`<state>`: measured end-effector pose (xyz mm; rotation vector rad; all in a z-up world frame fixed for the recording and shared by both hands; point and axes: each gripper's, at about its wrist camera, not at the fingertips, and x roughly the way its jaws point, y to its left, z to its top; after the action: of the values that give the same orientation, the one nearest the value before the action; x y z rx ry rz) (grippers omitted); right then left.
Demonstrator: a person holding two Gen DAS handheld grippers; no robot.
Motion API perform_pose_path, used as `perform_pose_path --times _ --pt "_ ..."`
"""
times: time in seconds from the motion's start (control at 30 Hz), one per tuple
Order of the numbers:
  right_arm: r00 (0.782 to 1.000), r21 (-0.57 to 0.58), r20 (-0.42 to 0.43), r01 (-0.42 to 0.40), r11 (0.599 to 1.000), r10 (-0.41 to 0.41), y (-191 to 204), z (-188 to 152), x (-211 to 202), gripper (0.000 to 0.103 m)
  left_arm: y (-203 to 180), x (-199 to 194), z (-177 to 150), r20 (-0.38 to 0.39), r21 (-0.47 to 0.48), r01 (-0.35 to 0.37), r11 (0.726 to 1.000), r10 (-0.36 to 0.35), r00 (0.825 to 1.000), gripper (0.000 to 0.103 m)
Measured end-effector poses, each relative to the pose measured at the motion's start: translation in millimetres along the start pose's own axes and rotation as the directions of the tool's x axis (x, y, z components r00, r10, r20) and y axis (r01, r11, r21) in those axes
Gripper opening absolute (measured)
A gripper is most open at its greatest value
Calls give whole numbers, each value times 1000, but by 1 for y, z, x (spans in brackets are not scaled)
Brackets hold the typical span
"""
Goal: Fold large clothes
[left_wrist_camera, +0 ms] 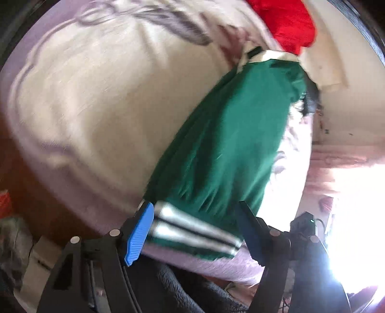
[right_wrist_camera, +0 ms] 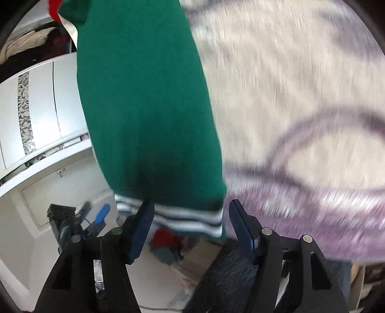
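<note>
A green garment with a white and dark striped hem lies stretched over a cream and lilac blanket. My left gripper is open, its blue fingers either side of the striped hem. In the right wrist view the same green garment runs up the frame, its striped hem between the fingers of my open right gripper. Whether either gripper touches the cloth is blurred.
A red garment lies at the far end by the collar. A white wardrobe stands at left of the right view, with the other gripper below it. Clothes lie on the floor. Bright window glare fills the right.
</note>
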<state>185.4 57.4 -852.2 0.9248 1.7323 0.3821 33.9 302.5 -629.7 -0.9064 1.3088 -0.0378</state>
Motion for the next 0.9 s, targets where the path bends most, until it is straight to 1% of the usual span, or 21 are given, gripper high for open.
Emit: perform_pose_path --times 0.07,0.13,0.17,0.2,0.23,0.27,0.3,0.33,0.37,0.4,0.43,0.47,0.5,0.53,0.6,0.7,0.73,0.77,0.83,0.87,0.9 --pt "999 12 13 -34 999 34 -1 16 3 73 -3 21 17 -28 59 9 998 -7 1000 68" --pt "997 27 -20 -80 996 80 -1 27 22 75 -4 53 32 -86 114 -5 993 15 996 68" --pt "995 29 -28 -94 995 95 0 32 33 76 -3 68 36 -113 134 -6 991 21 993 68" --pt "993 27 -42 -105 994 106 -2 35 40 79 -1 83 40 -149 149 -3 989 26 989 68" --pt "994 31 -49 -92 995 93 -2 38 51 80 2 98 42 -189 162 7 987 25 982 68" --pt "992 47 -62 -103 994 106 -2 38 64 80 1 106 43 -205 179 15 984 22 978 68" --pt "988 63 -64 -135 989 139 -1 32 75 80 0 110 43 -193 204 13 979 27 981 66" --pt "989 70 -44 -141 987 144 5 23 88 78 -4 109 42 -169 233 20 972 21 985 56" --pt "991 63 -18 -131 989 133 9 21 93 72 -8 108 39 -155 270 5 963 39 987 21" --pt "993 57 0 -114 992 114 13 18 97 47 -9 107 36 -151 286 -8 958 53 987 18" --pt "993 83 16 -122 989 121 12 16 96 23 -10 102 33 -138 294 -1 956 44 989 12" --pt "986 135 34 -168 977 165 7 11 90 21 -11 94 29 -130 284 13 959 25 991 9" --pt "985 152 48 -173 973 168 4 14 79 16 -14 85 23 -121 290 12 957 24 992 8" --pt "986 142 55 -163 976 157 9 7 74 14 -16 78 17 -112 300 6 954 29 993 7" --pt "988 127 40 -150 980 146 18 -9 65 13 -11 66 4 -117 284 6 959 29 993 6" --pt "990 140 11 -140 980 140 21 -35 62 13 9 58 -12 -173 212 30 977 8 985 7" --pt "991 148 -8 -131 980 134 20 -41 65 13 14 60 -12 -200 189 42 981 -4 980 9" --pt "996 137 -18 -84 987 87 21 -44 68 15 18 62 -9 -232 150 50 987 -14 973 14" --pt "999 113 -34 -4 994 8 22 -36 60 30 22 55 2 -261 73 68 995 -46 964 21" --pt "998 124 -64 6 992 2 24 -31 59 35 19 49 10 -263 63 50 997 -32 964 26" --pt "996 130 -85 26 991 -15 23 -25 54 42 16 43 16 -256 65 37 997 -19 967 27"
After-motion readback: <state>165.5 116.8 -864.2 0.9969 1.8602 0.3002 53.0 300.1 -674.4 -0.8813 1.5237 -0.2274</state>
